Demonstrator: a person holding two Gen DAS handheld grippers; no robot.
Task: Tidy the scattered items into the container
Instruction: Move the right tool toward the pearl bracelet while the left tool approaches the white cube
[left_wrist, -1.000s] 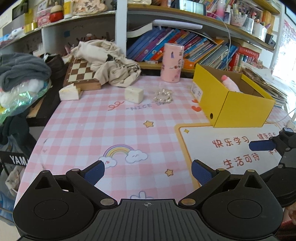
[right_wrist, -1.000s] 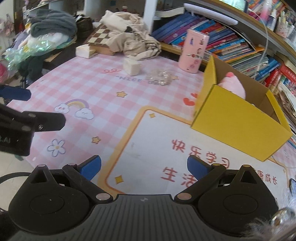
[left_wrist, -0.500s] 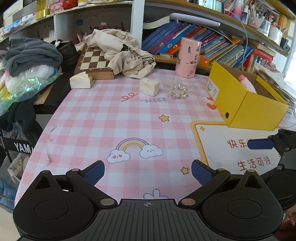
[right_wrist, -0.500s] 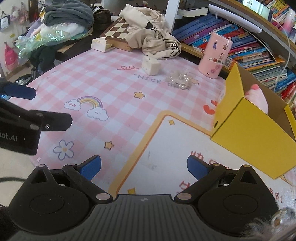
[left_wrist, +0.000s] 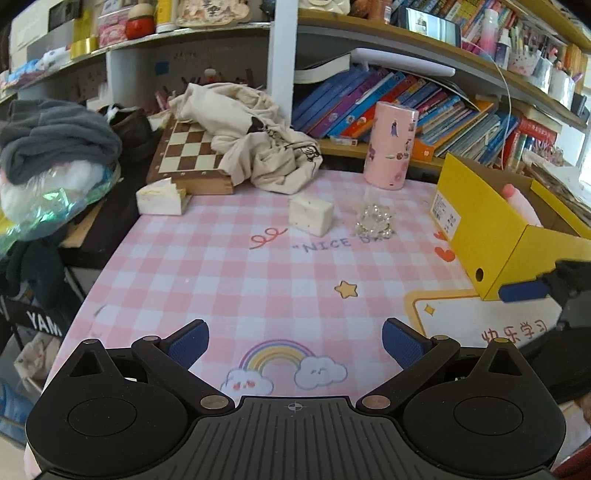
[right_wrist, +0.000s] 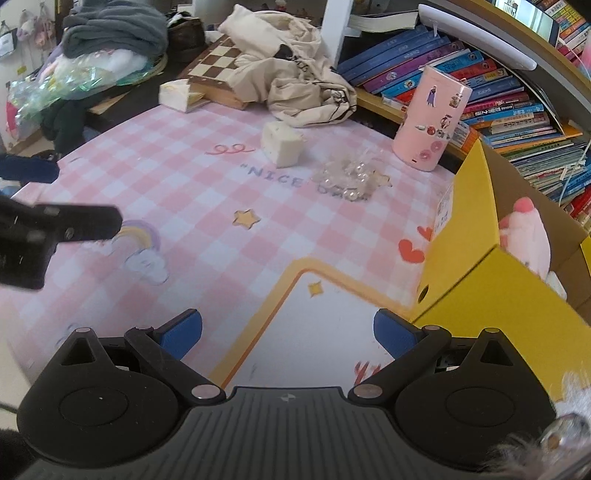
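Left gripper (left_wrist: 295, 341), right gripper (right_wrist: 288, 332): jaws spread, empty. Frame centre: cream foam block (left_wrist: 311, 215) beside clear bead cluster (left_wrist: 373, 220) on pink checked mat (left_wrist: 229, 273). Right: yellow cardboard box (left_wrist: 491, 236) holding pink plush (right_wrist: 526, 240). Behind: pink cylinder (left_wrist: 390, 145), crumpled beige cloth (left_wrist: 255, 147).

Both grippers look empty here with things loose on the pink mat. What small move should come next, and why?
Probably ease the left gripper forward toward the cream speckled cheese-like block, jaws kept wide. Both it and the right gripper are open and hold nothing. The block and the clear bead bracelet lie loose on the pink checked mat, while the yellow cardboard box holds only a pink plush toy.
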